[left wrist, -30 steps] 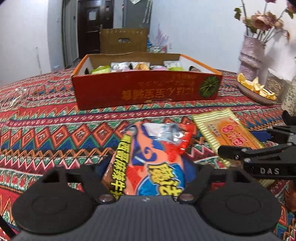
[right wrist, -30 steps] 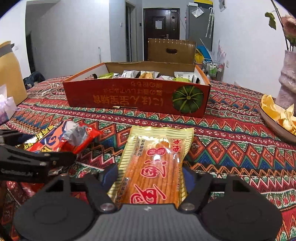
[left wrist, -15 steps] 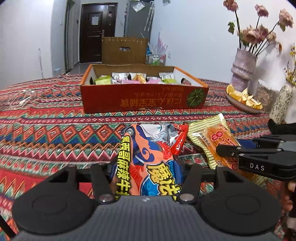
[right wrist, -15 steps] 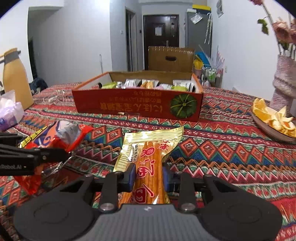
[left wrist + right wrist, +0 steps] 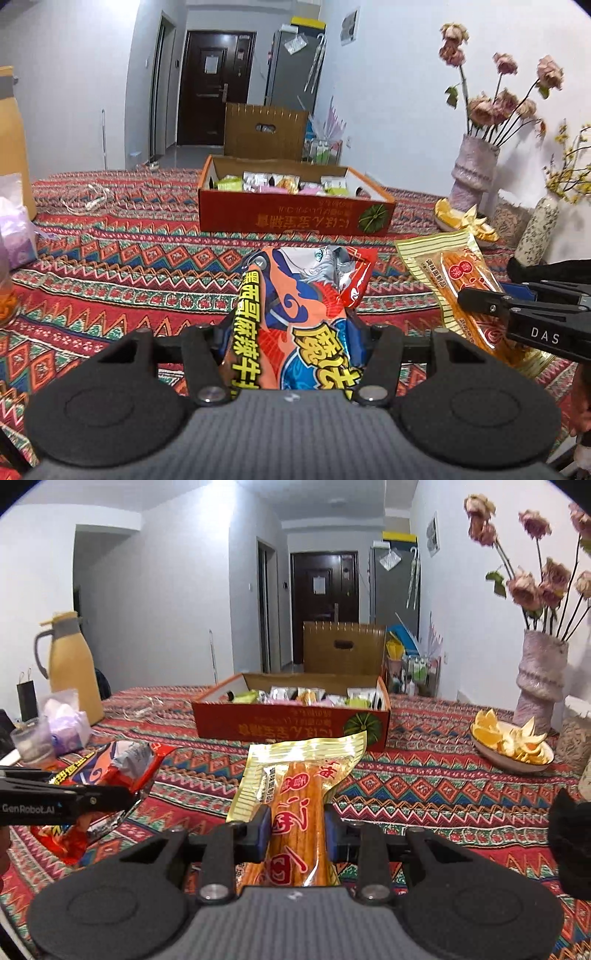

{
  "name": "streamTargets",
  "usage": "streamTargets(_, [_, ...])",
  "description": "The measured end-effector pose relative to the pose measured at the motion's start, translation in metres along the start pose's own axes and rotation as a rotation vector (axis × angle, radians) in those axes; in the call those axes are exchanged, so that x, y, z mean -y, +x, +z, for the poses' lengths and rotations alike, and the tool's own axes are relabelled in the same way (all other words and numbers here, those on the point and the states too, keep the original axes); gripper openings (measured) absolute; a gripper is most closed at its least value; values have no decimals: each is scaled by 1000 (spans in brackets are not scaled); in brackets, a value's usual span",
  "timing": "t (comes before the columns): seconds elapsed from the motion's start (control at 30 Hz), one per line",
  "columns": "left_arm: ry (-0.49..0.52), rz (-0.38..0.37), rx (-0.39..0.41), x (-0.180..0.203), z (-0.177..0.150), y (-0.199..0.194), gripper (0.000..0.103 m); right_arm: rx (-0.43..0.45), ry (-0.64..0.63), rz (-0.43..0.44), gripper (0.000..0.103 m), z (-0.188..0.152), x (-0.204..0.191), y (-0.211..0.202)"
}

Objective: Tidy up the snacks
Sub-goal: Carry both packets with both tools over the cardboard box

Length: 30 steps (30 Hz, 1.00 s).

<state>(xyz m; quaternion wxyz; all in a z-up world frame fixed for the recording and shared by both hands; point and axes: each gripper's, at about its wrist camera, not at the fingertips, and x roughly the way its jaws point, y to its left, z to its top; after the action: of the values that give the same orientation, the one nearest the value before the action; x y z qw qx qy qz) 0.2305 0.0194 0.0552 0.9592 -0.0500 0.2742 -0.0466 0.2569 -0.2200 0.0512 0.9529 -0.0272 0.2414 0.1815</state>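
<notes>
My left gripper [image 5: 291,332] is shut on an orange and blue snack packet [image 5: 299,310], lifted above the patterned tablecloth. My right gripper [image 5: 297,825] is shut on a long yellow packet of orange sticks [image 5: 295,797], also raised off the table. Each gripper shows in the other's view: the right gripper [image 5: 491,299] with the yellow packet [image 5: 454,273], the left gripper [image 5: 107,801] with the orange packet [image 5: 110,764]. Ahead stands an open orange cardboard box [image 5: 295,218], also the box [image 5: 291,723], holding several small wrapped snacks.
A dish of orange peels [image 5: 513,742] and a vase of dried flowers [image 5: 541,679] stand at the right. A yellow jug [image 5: 72,668], a tissue pack [image 5: 66,720] and a glass [image 5: 31,742] sit at the left. A brown carton [image 5: 343,648] stands behind the table.
Both grippers closed on their packets and lifted them off the cloth, pulling back and up from the box, which now looks smaller and farther.
</notes>
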Motion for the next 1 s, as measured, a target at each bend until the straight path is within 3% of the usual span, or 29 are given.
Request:
streamTargets(0.33, [2,-5,63,14,-8,-49,56,70,-8,18,29,-6,-9,-49])
streamTargets(0.6, [11,-2,97,16,-5,-66,56,104,-2,16,29,-5,-10,-61])
streamTargets(1.0, [8,-41,165,17,44,-54,56,167,-44,16,29,31,-4,-48])
